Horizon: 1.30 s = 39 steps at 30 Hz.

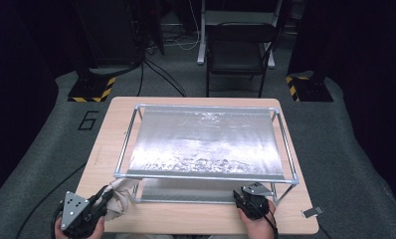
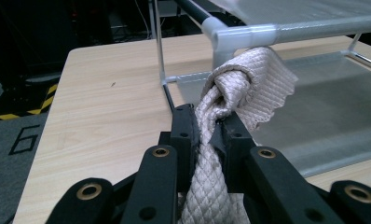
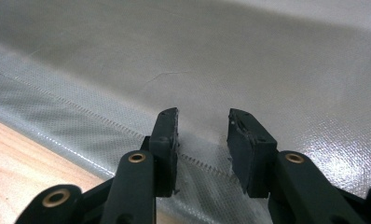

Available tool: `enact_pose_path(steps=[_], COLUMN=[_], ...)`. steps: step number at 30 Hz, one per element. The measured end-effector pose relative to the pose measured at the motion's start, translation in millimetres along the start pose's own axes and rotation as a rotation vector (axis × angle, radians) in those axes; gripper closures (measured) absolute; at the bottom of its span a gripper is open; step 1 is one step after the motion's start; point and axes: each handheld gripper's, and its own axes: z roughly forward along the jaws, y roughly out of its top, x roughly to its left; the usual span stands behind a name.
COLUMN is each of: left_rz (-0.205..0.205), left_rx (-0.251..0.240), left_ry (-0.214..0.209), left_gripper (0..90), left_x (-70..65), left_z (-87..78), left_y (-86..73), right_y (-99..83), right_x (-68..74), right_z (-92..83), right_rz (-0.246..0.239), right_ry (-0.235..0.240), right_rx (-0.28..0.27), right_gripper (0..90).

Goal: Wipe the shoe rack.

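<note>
A beige quilted cloth (image 2: pixel 242 84) is bunched between the jaws of my left gripper (image 2: pixel 207 123), which is shut on it. Its free end hangs against the near left corner joint (image 2: pixel 221 37) of a two-tier metal rack. From above, that gripper (image 1: pixel 105 196) and the cloth (image 1: pixel 120 195) sit at the table's near left corner, beside the rack's front left leg. My right gripper (image 1: pixel 240 195) rests at the rack's front right. Along its own jaws, that gripper (image 3: pixel 203 135) stands open over the silvery lower shelf (image 3: pixel 267 70) with nothing between its fingers.
The rack (image 1: pixel 206 174) with its silvery top shelf (image 1: pixel 206 137) covers most of the wooden table (image 1: pixel 111 129). A small metal clip (image 1: pixel 313 211) lies at the near right corner. A black folding chair (image 1: pixel 238 50) stands beyond the table.
</note>
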Motion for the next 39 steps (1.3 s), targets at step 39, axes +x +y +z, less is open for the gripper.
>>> enact_pose_path(steps=[39], left_rz=[-0.069], left_rx=[0.038], left_ry=[-0.005], left_gripper=[79.1], left_x=[15.4], left_z=[38.8], left_y=[-16.6], right_y=[-0.2], right_x=[0.4], right_z=[0.4], right_rz=[-0.005], right_ry=[-0.006], right_rx=[-0.004], right_gripper=[63.4])
